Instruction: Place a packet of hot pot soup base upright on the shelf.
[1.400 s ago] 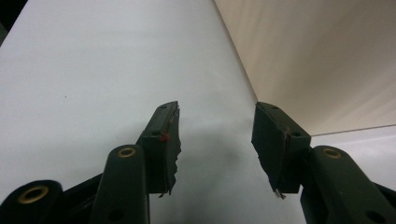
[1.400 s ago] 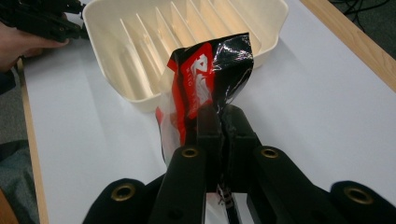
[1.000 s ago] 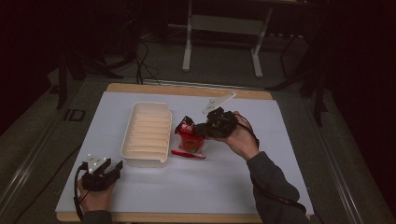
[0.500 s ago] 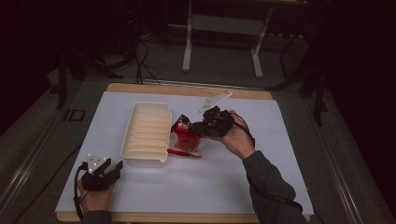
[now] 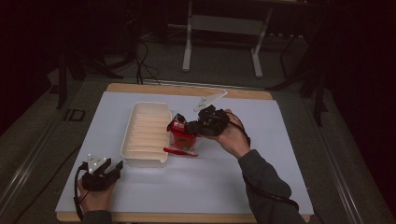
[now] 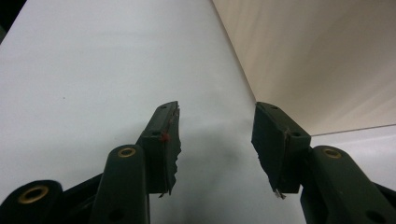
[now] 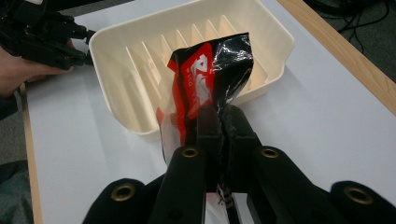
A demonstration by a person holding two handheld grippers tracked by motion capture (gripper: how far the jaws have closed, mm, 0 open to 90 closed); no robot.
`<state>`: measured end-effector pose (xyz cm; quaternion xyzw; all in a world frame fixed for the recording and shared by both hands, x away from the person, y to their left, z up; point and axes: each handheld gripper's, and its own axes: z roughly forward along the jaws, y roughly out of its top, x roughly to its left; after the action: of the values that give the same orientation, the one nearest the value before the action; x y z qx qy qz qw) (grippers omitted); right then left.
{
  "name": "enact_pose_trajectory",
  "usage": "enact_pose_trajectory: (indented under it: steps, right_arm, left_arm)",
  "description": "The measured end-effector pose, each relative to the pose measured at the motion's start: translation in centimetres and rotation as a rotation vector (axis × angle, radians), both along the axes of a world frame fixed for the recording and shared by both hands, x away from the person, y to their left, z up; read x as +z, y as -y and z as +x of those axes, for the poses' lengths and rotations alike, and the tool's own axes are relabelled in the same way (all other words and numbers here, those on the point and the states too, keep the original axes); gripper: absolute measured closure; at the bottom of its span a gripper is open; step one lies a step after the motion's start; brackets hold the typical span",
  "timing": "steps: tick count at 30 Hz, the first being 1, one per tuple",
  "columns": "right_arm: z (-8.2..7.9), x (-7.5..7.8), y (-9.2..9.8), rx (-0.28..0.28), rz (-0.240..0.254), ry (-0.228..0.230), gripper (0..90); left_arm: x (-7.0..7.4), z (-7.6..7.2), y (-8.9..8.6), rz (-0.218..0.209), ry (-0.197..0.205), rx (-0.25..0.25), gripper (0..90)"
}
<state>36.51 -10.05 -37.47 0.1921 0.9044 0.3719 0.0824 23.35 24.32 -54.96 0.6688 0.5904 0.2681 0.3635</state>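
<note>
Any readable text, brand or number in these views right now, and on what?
Red and black packet clamped in the right gripper: white lettering on the red band, creased and cut off, not readable.
White ribbed tray: no markings seen.
Left gripper: no label visible.

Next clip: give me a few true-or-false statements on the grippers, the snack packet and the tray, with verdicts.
1. The right gripper is shut on the red and black snack packet. True.
2. The left gripper holds a packet. False: its fingers stand open over bare table.
3. The cream ribbed tray has packets in it. False: it is empty.
4. A red packet lies on the white table top beside the tray. True.
</note>
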Motion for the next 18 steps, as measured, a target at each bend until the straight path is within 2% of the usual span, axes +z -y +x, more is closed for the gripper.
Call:
enact_pose_trajectory:
  steps: [18]
  right_arm:
    - [-0.1, 0.4, -1.5, 0.012, 0.027, 0.002, 87.2]
  left_arm:
    - [0.0, 0.0, 0.0, -0.007, 0.002, 0.002, 51.2]
